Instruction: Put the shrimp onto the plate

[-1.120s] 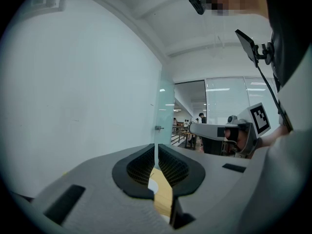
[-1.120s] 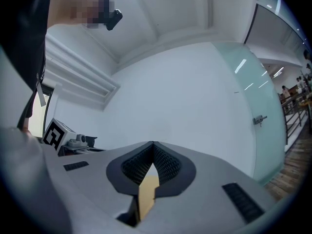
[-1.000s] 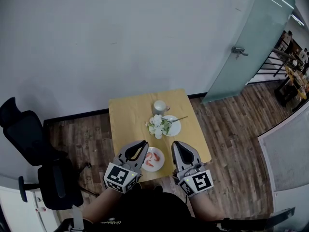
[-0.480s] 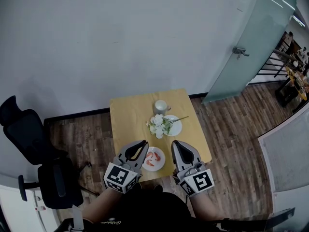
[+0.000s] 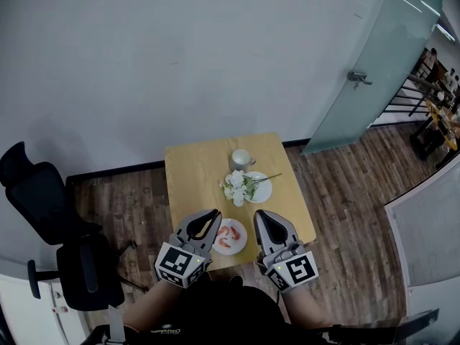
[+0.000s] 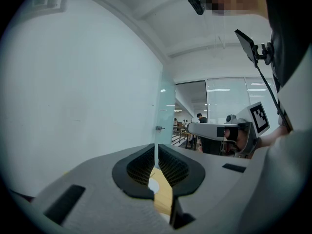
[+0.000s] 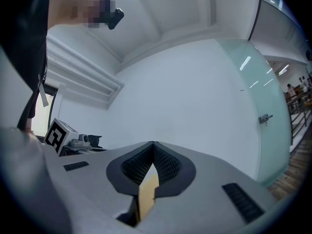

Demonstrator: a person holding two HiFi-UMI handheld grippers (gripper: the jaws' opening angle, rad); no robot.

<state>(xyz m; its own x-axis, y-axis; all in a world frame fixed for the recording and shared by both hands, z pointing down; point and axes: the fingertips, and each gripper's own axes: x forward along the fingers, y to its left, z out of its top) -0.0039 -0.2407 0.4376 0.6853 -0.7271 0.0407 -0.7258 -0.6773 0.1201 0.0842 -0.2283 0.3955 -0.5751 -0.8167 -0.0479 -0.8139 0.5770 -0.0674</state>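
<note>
orange shrimp [image 5: 226,237] on the plate [image 5: 241,229] at the near edge of the table [image 5: 194,171] look light, soft, slippery; pinch gently mid-body. left gripper [image 5: 213,213] and right gripper [image 5: 259,215] are clenched, empty.

The orange-red shrimp [image 5: 227,236] lie curled close together on 1 small round white plate [image 5: 239,245], which sits flat just below the centre of the head view's frame.
</note>
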